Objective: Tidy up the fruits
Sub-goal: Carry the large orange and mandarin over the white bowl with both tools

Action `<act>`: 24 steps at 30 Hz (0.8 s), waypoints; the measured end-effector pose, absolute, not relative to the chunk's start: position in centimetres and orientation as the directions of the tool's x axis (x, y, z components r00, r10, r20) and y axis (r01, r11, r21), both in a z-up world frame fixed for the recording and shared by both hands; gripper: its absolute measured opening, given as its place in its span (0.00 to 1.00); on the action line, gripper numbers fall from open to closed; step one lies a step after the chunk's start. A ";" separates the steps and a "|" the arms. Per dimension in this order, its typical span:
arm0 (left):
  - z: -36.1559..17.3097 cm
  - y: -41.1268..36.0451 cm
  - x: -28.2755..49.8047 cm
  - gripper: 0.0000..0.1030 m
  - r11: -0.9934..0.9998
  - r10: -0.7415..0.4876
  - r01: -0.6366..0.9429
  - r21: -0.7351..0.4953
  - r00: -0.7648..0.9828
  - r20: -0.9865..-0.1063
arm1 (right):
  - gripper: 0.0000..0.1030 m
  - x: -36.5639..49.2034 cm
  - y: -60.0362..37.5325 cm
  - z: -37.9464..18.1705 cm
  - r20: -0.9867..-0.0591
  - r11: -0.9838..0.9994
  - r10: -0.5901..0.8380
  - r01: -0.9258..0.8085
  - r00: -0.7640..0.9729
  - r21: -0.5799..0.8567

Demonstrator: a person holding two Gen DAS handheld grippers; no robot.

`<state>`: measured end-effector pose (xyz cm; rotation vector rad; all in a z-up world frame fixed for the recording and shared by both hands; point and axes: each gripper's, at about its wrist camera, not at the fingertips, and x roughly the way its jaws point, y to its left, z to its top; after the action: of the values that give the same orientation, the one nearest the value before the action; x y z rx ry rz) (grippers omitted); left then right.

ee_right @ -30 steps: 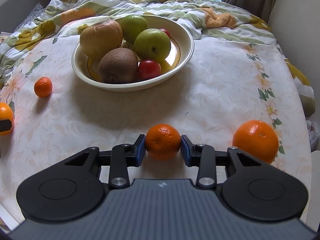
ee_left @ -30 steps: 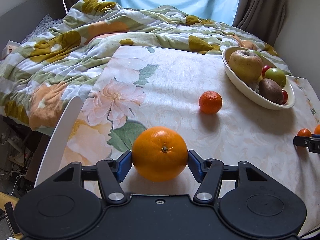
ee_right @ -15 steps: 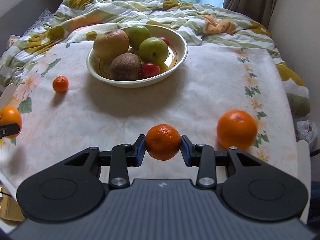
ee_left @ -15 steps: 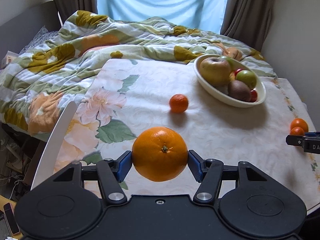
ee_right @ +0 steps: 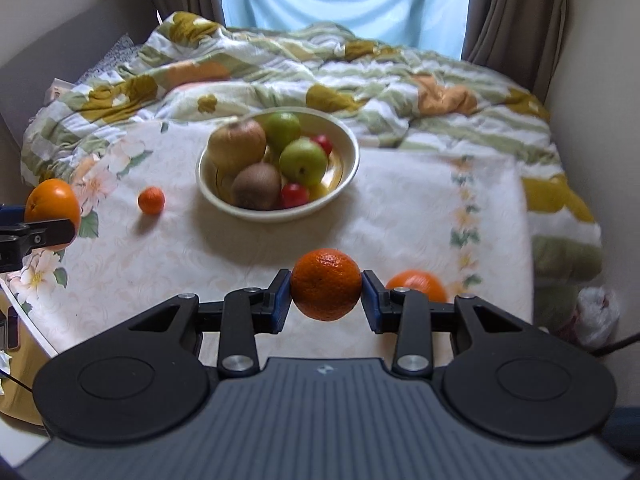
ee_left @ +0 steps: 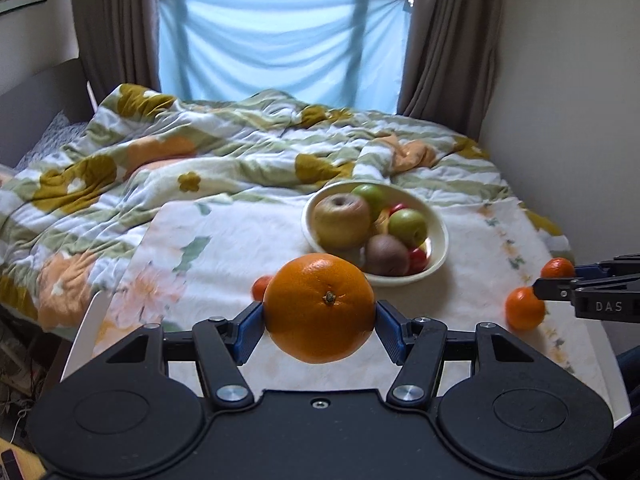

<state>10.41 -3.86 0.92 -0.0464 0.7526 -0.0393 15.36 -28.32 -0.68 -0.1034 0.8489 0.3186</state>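
Note:
My left gripper (ee_left: 319, 318) is shut on a large orange (ee_left: 319, 307) and holds it well above the table. My right gripper (ee_right: 326, 294) is shut on a mandarin (ee_right: 326, 283), also raised above the table. A cream bowl (ee_right: 344, 184) at the table's far middle holds apples, a kiwi and small red fruits. A small mandarin (ee_right: 151, 200) lies left of the bowl. Another orange (ee_right: 416, 285) lies on the table at the right, partly behind my right gripper's finger. The left gripper's orange also shows in the right wrist view (ee_right: 52, 204).
The table wears a cream floral cloth (ee_right: 400, 216). A rumpled floral quilt (ee_left: 200, 160) on a bed lies behind it, under a curtained window. A wall stands close on the right. A white chair edge (ee_left: 86, 328) is at the table's left.
Both grippers have risen and pulled back from the table with their fruit held. The bowl and loose fruit now look farther away and lower in both views.

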 end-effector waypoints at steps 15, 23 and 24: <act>1.1 -8.1 18.6 0.62 0.983 -0.169 0.172 -0.061 0.725 -0.668 | 0.51 19.1 -29.5 1.6 -0.716 0.958 0.233 -0.283 0.658 0.051; -1.7 -9.4 24.2 0.62 0.970 -0.203 0.239 -0.048 0.682 -0.703 | 0.51 22.9 -29.7 0.3 -0.740 0.969 0.212 -0.236 0.638 0.074; -2.0 -9.5 24.8 0.62 0.968 -0.204 0.246 -0.043 0.678 -0.706 | 0.51 23.3 -29.7 0.1 -0.745 0.970 0.209 -0.231 0.634 0.076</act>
<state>24.84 -9.53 -1.98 0.0574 0.7858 -0.2529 23.34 -29.66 0.10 -0.0275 0.8477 0.2514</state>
